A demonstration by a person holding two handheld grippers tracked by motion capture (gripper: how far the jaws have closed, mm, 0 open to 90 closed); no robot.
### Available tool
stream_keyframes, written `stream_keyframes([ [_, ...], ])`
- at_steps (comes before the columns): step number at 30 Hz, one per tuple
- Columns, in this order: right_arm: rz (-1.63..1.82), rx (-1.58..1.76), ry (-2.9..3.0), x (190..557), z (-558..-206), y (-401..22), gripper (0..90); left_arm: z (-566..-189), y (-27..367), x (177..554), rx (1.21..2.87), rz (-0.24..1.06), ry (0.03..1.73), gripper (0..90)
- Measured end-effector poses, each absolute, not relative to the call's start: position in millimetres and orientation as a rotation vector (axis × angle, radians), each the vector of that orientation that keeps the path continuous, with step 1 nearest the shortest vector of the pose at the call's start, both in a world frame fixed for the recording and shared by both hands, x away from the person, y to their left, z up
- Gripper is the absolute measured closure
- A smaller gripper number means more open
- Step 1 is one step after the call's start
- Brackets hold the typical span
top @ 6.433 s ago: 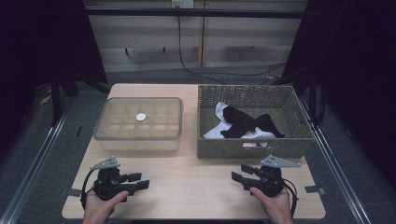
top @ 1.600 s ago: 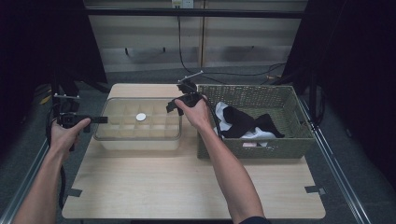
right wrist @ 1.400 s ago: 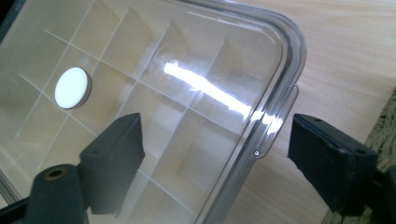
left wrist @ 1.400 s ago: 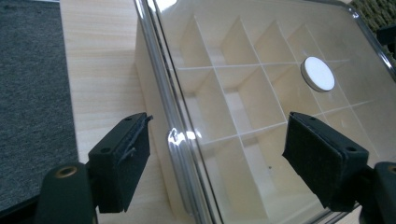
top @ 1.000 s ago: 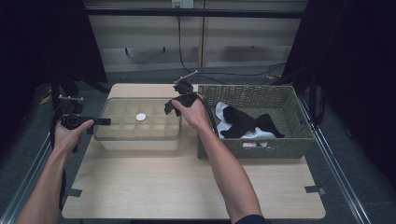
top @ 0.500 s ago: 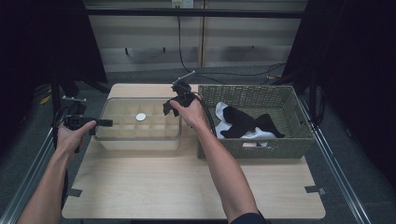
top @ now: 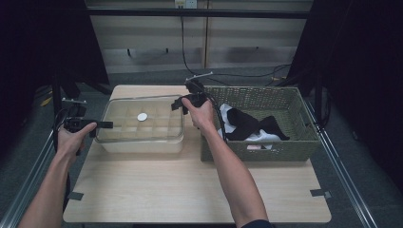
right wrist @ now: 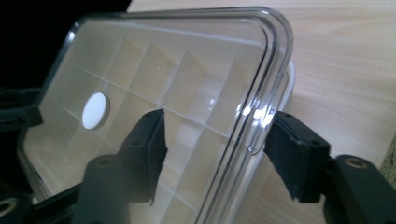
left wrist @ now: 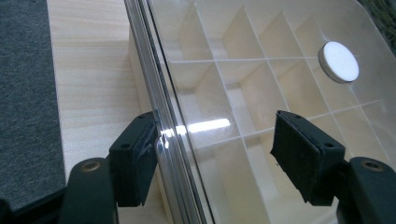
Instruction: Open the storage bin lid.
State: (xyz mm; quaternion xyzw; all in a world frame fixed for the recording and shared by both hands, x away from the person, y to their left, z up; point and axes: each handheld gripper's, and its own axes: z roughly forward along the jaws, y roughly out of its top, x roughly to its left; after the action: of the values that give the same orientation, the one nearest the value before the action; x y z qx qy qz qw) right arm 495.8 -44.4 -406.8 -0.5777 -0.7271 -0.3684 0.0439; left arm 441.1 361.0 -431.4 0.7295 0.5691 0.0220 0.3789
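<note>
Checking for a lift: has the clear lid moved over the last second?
Yes. The clear lid has risen slightly at its right end, beside the basket.

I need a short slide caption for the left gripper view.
Left gripper jaws closing around the clear lid's edge above the divided box.

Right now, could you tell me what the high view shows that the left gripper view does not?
High view alone: the woven basket holding black and white socks, the person's forearms, and the right gripper at the lid's right end.

Left gripper view alone: a close look at the left gripper, its jaws straddling the lid's rim, one pad against the edge, the other apart; they have just been closing.

Both: the clear lid with its white knob, the divided box beneath, the wooden table.
</note>
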Motion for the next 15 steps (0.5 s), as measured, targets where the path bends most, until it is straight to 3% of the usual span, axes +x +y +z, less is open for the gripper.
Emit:
stream_keyframes([
  [10,-1.240,-1.741,-2.174,493,-405,-56,58.4,-432,363,442,1.837,0.044,1.462,32.9],
  [15,-1.265,-1.724,-2.122,493,-406,-60,61.4,-432,363,442,1.837,0.042,1.462,32.7],
])
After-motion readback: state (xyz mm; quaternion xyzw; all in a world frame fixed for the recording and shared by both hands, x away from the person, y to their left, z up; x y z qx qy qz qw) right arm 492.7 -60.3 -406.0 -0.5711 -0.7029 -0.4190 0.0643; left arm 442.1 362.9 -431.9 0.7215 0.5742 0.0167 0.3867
